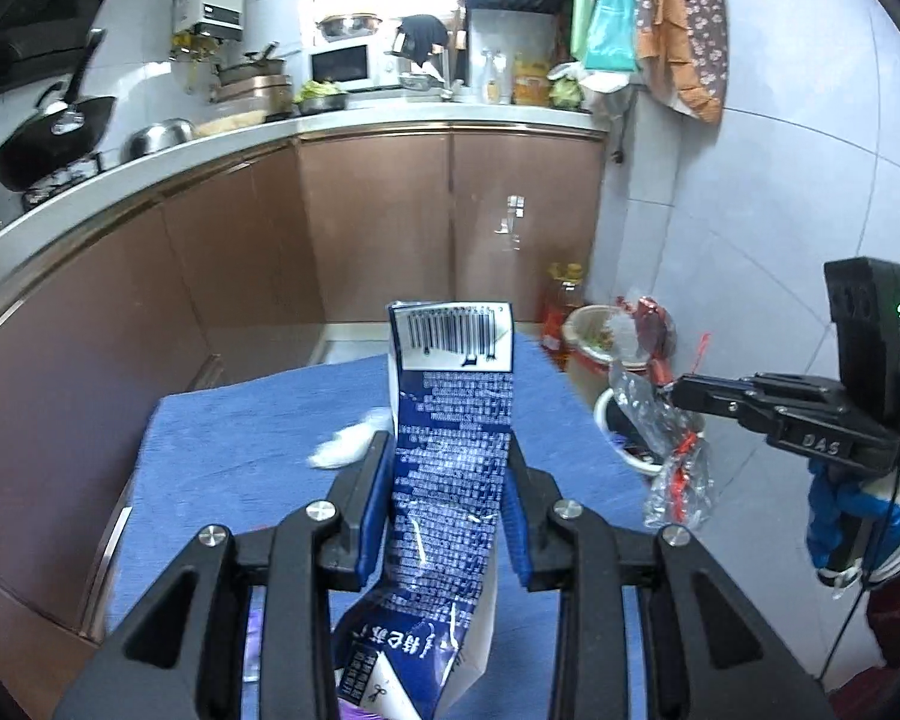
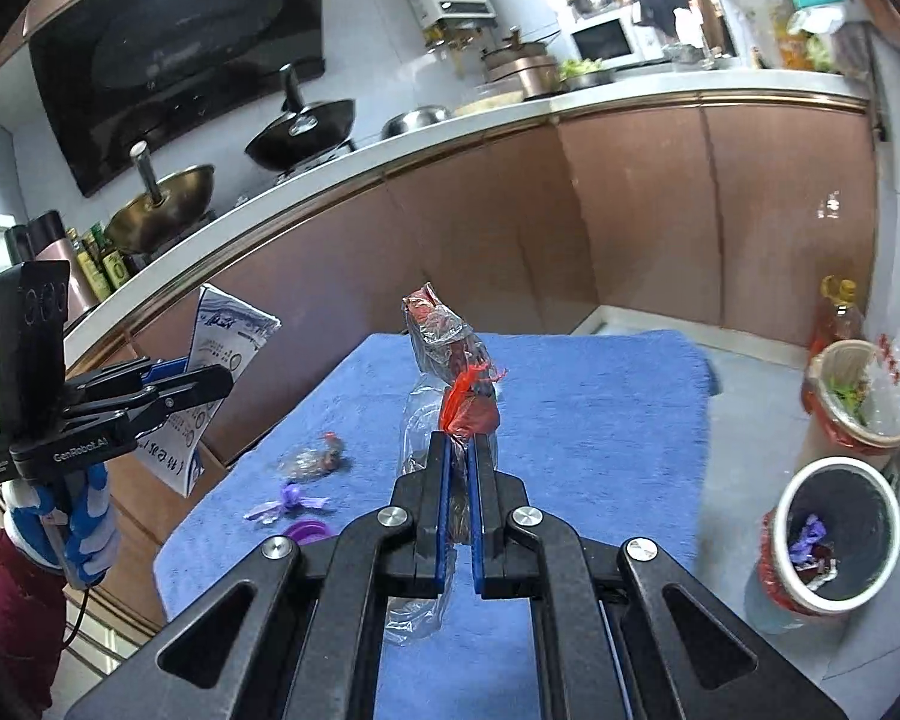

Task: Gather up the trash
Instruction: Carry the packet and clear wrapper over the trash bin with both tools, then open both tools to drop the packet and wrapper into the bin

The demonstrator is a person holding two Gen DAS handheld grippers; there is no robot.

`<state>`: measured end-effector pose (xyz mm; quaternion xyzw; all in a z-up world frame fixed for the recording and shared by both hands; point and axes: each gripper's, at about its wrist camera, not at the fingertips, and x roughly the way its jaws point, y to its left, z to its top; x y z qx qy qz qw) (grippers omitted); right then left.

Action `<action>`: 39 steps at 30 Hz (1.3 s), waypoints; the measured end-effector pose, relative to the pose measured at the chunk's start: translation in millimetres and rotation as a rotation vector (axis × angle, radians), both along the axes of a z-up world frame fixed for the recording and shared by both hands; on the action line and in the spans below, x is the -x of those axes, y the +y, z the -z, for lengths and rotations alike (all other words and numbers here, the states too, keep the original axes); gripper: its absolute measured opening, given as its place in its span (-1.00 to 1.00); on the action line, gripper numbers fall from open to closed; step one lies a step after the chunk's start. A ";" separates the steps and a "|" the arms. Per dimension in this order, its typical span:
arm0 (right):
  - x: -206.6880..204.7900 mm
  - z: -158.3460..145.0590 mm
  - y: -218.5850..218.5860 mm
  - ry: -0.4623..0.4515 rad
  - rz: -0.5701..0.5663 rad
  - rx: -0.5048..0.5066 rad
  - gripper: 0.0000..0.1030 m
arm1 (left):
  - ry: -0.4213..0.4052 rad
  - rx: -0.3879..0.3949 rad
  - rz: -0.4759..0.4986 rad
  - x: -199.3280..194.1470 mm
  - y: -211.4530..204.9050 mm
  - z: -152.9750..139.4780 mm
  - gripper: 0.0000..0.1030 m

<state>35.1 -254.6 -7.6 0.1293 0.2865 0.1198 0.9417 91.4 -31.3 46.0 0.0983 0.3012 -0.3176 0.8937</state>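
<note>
In the left wrist view my left gripper (image 1: 450, 444) is shut on a flattened blue and white packet (image 1: 456, 396) with a barcode at its top, held upright above the blue cloth (image 1: 240, 438). From the right wrist view, the same packet (image 2: 228, 330) shows in that gripper (image 2: 222, 381) at the left. My right gripper (image 2: 462, 441) is shut on a clear plastic wrapper with red print (image 2: 444, 336), lifted over the cloth (image 2: 600, 408). That wrapper (image 1: 672, 456) also hangs from the right gripper (image 1: 684, 390) in the left wrist view.
A small clear wrapper (image 2: 315, 459), a purple wrapper (image 2: 288, 504) and a purple lid (image 2: 309, 531) lie on the cloth, as does a white crumpled scrap (image 1: 348, 447). Two round bins (image 2: 781, 540) (image 2: 816, 372) and an oil bottle (image 2: 834, 312) stand on the floor at the right. Brown cabinets run behind.
</note>
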 end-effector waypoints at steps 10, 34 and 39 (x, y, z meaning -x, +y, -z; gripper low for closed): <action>14.5 34.8 -128.5 0.034 0.253 0.059 -0.89 | 0.100 -0.047 0.190 -22.7 -169.6 30.1 -0.39; -62.2 232.9 -377.2 0.379 0.651 0.064 -0.71 | 0.442 -0.145 0.275 -125.3 -505.4 225.2 -0.20; -61.8 242.5 -384.5 0.399 0.672 0.052 -0.27 | 0.489 -0.075 0.253 -135.5 -504.3 225.9 -0.05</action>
